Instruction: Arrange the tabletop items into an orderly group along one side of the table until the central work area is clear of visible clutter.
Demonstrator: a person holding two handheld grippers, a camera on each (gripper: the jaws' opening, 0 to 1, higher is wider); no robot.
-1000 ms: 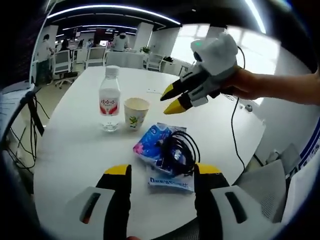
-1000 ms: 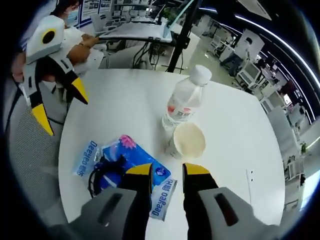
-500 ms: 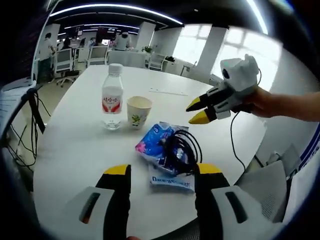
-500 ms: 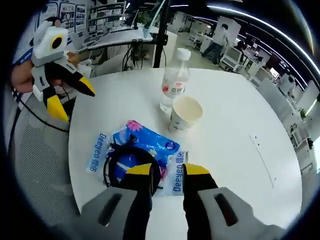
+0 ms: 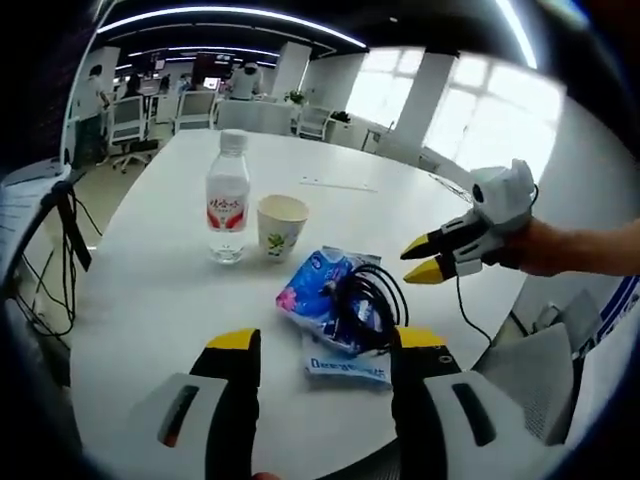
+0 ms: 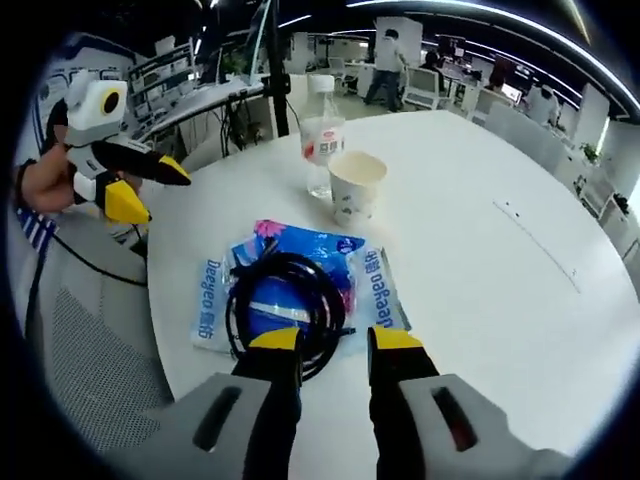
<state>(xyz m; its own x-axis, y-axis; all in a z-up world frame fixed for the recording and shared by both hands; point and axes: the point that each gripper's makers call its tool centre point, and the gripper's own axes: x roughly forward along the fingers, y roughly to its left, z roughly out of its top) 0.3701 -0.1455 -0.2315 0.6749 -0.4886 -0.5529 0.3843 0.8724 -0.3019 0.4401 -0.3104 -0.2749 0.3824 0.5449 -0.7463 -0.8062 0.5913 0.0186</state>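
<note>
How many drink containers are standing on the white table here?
2: a water bottle and a paper cup close beside it, both upright beyond the blue packet with the black cable on it. None seem hidden.

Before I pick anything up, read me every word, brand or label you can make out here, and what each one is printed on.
"Deeyeo": printed along both white edges of the blue tissue pack, under the black cable coil.
Water bottle: red label with white characters, too blurred to read.
Paper cup: a small green motif, no legible text.
Wall posters behind the left gripper: too small to read.
</note>
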